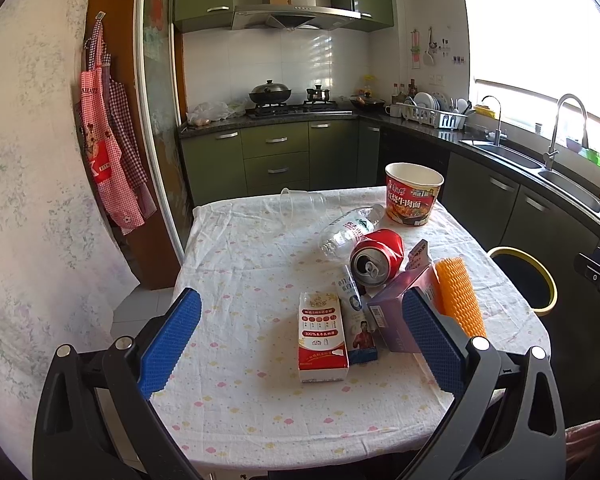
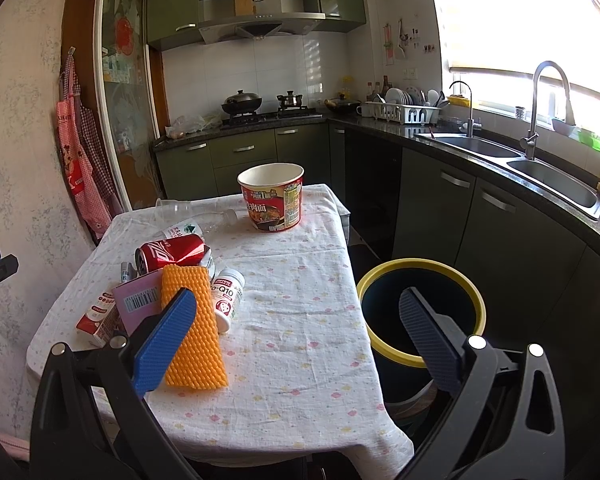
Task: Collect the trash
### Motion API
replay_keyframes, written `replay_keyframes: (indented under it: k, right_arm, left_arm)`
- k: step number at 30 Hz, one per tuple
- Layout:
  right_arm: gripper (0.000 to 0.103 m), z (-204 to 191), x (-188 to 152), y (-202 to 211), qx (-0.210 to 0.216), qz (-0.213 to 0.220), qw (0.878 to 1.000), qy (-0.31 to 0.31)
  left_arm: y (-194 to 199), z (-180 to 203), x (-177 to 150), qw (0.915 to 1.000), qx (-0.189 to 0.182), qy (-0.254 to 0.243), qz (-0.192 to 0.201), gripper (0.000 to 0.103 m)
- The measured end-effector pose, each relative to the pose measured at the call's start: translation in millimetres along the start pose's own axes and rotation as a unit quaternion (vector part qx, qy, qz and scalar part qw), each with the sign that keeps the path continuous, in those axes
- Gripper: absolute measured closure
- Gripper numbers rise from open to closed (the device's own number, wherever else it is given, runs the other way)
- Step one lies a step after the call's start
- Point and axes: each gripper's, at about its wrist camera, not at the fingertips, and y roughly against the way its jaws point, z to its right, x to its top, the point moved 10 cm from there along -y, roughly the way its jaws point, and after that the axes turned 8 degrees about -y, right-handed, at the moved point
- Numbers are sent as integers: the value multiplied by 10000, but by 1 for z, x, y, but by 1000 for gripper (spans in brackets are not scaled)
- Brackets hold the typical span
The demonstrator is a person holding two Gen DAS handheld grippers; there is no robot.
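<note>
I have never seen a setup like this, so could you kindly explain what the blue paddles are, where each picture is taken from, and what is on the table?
A person holds a hand-held gripper in each hand; a fisheye camera on each looks along its blue-padded jaws. One picture comes from the left gripper, the other from the right gripper. Both stand open and hold nothing. On the floral-clothed table lies trash: a dented red soda can, a red-and-white milk carton, an orange foam net sleeve, a red paper noodle bowl and a crushed clear plastic bottle. A dark bin with a yellow rim stands beside the table.
</note>
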Motion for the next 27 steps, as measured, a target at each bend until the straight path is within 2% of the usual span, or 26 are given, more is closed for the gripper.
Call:
replay_keyframes:
  k: [18,21,27]
  right_arm:
    - [6,-1,3,1,-7,-24,10000,-4]
    - [6,-1,-4,-8,-24,-66,10000,31]
    - [6,-2,7,-34,42,-329,9991,278]
  left_arm:
    - [-5,4,-1,10000,-44,-39,-59,4]
    - [-12,0,0,10000,-34,-30,-88,4]
    - [-47,-17,12,9996,-81,110,-247,4]
